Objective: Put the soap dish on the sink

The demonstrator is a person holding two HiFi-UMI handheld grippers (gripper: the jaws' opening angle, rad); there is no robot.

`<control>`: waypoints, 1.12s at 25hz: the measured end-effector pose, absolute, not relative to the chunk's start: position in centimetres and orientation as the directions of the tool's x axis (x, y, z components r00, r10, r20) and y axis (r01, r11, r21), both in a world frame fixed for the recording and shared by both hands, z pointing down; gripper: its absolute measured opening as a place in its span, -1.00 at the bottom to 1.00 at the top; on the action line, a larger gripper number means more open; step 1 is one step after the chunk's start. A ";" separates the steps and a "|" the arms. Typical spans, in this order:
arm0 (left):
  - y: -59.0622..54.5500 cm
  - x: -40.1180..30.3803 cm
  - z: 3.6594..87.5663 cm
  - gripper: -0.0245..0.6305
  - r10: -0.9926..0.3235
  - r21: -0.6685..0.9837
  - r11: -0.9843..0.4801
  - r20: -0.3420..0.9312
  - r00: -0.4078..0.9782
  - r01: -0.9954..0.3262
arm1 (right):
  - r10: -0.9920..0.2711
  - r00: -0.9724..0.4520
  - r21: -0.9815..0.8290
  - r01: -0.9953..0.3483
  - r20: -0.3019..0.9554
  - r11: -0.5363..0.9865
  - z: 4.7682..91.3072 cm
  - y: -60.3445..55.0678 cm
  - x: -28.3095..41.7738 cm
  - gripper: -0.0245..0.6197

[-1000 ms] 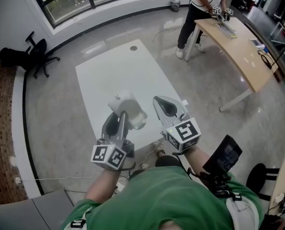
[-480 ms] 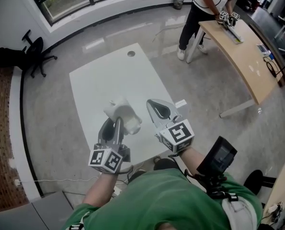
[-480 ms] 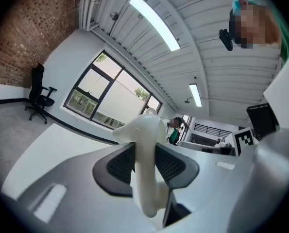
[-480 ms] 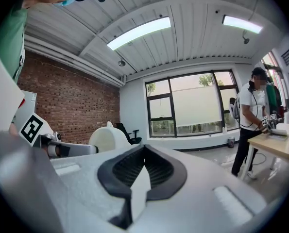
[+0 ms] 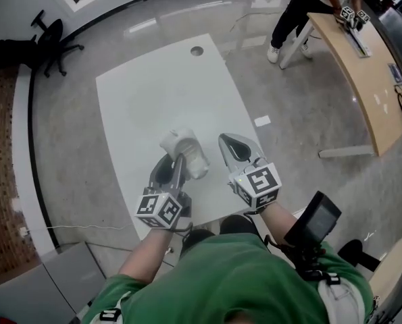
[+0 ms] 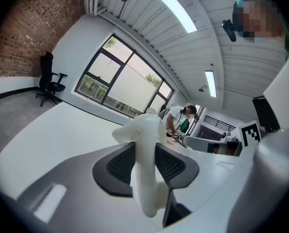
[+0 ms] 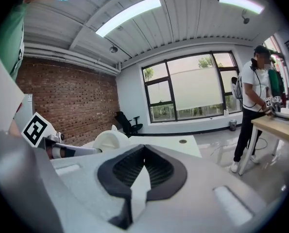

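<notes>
White and smooth, the soap dish (image 5: 188,155) is clamped in your left gripper (image 5: 176,160); both dark pads press on its sides, and it stands up out of the jaws, held in the air over the near end of the bench (image 5: 153,93). Just beside it, your right gripper (image 5: 233,144) has its jaws together at the tips with nothing between them; the two grippers sit side by side, not touching, both pointing away from you across the bench. Beyond them the white bench top runs on to a small round hole (image 5: 197,50) near its far edge; grey polished floor (image 5: 282,154) lies all round it. Farther off, a black office chair (image 5: 49,38) stands near the brick wall (image 5: 1,167) on the left; to the right another person (image 5: 307,5) stands at a wooden table (image 5: 366,73).
</notes>
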State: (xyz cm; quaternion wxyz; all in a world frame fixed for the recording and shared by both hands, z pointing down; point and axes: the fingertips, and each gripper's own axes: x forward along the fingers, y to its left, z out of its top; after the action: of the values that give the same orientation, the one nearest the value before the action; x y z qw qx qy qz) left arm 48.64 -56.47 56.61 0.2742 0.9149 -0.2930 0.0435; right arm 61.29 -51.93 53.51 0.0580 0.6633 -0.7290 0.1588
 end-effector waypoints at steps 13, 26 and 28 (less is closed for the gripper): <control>-57.8 49.8 66.2 -0.52 -0.464 0.503 -0.583 0.438 0.770 -0.638 | -0.867 -0.189 -0.210 -0.973 0.461 0.100 63.9 -53.7 61.7 -0.91; -58.3 49.1 70.1 -0.52 -0.414 0.526 -0.514 0.540 0.733 -0.678 | -0.842 -0.225 -0.255 -0.961 0.490 0.109 66.6 -54.0 61.5 -0.91; -58.1 48.6 69.9 -0.52 -0.409 0.529 -0.507 0.547 0.731 -0.680 | -0.841 -0.228 -0.261 -0.959 0.490 0.108 66.3 -54.0 61.2 -0.91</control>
State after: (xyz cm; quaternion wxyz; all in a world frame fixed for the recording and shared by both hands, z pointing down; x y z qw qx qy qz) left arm 48.63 -58.15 69.94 0.3791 0.8495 -0.3205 0.1789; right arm 61.17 -53.97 66.26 0.1099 0.6115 -0.7361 0.2684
